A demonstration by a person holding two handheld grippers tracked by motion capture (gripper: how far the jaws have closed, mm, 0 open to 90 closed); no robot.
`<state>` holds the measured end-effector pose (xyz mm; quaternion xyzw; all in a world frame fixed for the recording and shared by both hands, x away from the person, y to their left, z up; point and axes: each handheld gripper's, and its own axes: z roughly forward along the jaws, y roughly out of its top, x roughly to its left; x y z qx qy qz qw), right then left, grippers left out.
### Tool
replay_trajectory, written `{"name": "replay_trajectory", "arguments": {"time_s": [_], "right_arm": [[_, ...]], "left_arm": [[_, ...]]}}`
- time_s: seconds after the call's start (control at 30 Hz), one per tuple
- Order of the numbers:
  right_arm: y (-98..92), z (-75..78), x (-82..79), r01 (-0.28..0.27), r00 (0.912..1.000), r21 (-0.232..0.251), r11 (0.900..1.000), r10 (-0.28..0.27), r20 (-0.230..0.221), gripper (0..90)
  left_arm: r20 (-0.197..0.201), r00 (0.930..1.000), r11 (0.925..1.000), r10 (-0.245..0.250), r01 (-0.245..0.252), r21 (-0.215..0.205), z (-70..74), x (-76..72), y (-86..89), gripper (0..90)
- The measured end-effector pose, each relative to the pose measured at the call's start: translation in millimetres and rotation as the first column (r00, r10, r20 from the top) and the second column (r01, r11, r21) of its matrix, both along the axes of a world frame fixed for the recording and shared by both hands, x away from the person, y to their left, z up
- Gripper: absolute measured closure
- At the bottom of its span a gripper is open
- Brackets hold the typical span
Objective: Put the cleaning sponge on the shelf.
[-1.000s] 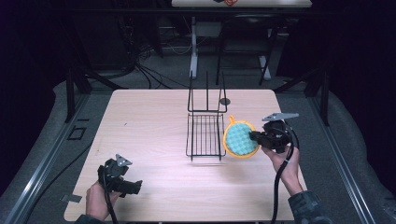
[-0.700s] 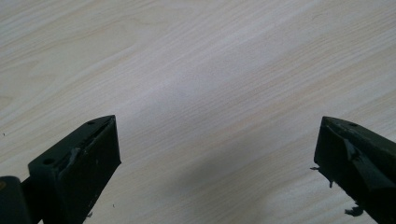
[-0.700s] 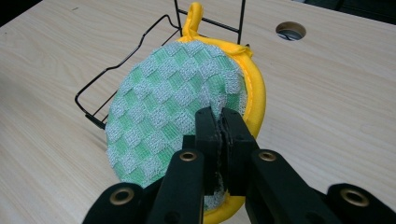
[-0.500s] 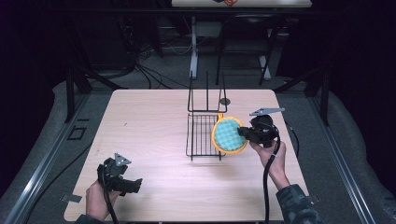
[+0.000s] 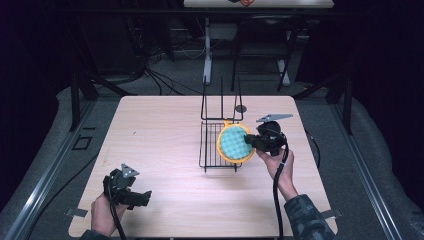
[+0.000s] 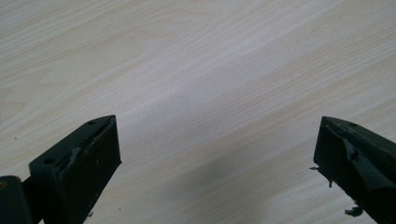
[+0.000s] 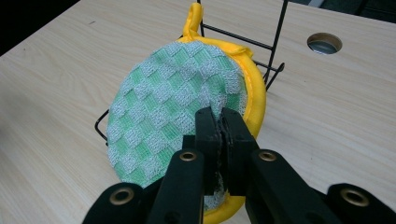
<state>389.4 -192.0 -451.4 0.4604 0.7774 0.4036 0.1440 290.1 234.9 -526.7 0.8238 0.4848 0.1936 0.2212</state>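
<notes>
Hidden, cropped and unclear parts

In the right gripper view the right gripper (image 7: 219,122), its black jaws pressed together, covers the lower edge of the round green-checked scrubbing pad with a yellow rim (image 7: 182,102); the pad in turn hides most of the black wire rack (image 7: 275,70) behind it, so whether the pad touches the rack cannot be told. In the high view the pad (image 5: 234,144) blocks the rack's (image 5: 212,145) right side, and both of the person's forearms are cut off by the bottom edge. In the left gripper view both jaws of the left gripper (image 6: 217,154) run out of frame at the bottom corners, above the pale wooden table (image 6: 196,70).
</notes>
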Motion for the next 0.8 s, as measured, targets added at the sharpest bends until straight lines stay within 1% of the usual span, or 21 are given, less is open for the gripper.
{"name": "replay_trajectory", "arguments": {"time_s": [0.03, 0.27, 0.33, 0.43, 0.47, 0.5, 0.63, 0.7, 0.73, 0.77, 0.8], "right_arm": [[1.9, -1.5, 1.3, 0.005, 1.0, 0.011, 1.0, -0.005, -0.005, 87.1], [11.5, -7.3, 7.1, 0.015, 0.9994, 0.03, 0.999, -0.014, -0.031, 87.1], [14.8, -8.9, 9.2, 0.009, 0.9996, 0.029, 1.0, -0.009, -0.026, 87.1], [17.7, -11.6, 11.0, 0.017, 0.9993, 0.042, 0.999, -0.016, -0.035, 87.0], [18.7, -12.8, 11.4, 0.025, 0.9989, 0.057, 0.998, -0.023, -0.04, 87.0], [19.4, -13.8, 12.2, 0.027, 0.9986, 0.06, 0.998, -0.024, -0.048, 87.1], [22.5, -18.3, 14.8, 0.04, 0.9981, 0.067, 0.997, -0.037, -0.049, 87.0], [24.0, -22.7, 15.5, 0.052, 0.9974, 0.084, 0.995, -0.047, -0.054, 87.0], [24.7, -25.3, 15.7, 0.058, 0.9965, 0.085, 0.995, -0.053, -0.065, 87.0], [25.1, -32.6, 17.0, 0.066, 0.9959, 0.082, 0.994, -0.06, -0.068, 87.0], [25.1, -32.6, 17.0, 0.066, 0.9959, 0.082, 0.994, -0.06, -0.068, 87.0]], "left_arm": [[0.001, 1.0, 1.0, -0.002, 0.002, 0.001, -0.1, 0.0, -0.8, 0.4], [-0.002, 1.0, 1.0, -0.009, 0.009, 0.002, -0.7, -0.1, -2.8, 0.4], [-0.002, 1.0, 1.0, -0.01, 0.01, 0.003, -0.6, 0.0, -2.5, 0.5], [0.0, 1.0, 0.9999, -0.01, 0.01, 0.008, -0.4, -0.1, -2.7, 0.5], [0.0, 0.9999, 0.9999, -0.011, 0.011, 0.01, -0.1, -0.1, -2.6, 0.5], [0.001, 0.9999, 0.9999, -0.012, 0.012, 0.008, -0.1, -0.1, -2.5, 0.5], [0.0, 1.0, 0.9999, -0.009, 0.009, 0.011, 0.2, -0.4, -2.0, 0.5], [0.001, 1.0, 0.9999, -0.009, 0.009, 0.011, 0.2, -0.5, -2.4, 0.5], [0.001, 1.0, 0.9999, -0.009, 0.009, 0.012, 0.3, -0.7, -2.7, 0.5], [0.001, 0.9999, 0.9999, -0.011, 0.011, 0.012, 0.1, -0.7, -3.1, 0.5], [0.001, 0.9999, 0.9999, -0.011, 0.011, 0.012, 0.1, -0.7, -3.1, 0.5]]}}
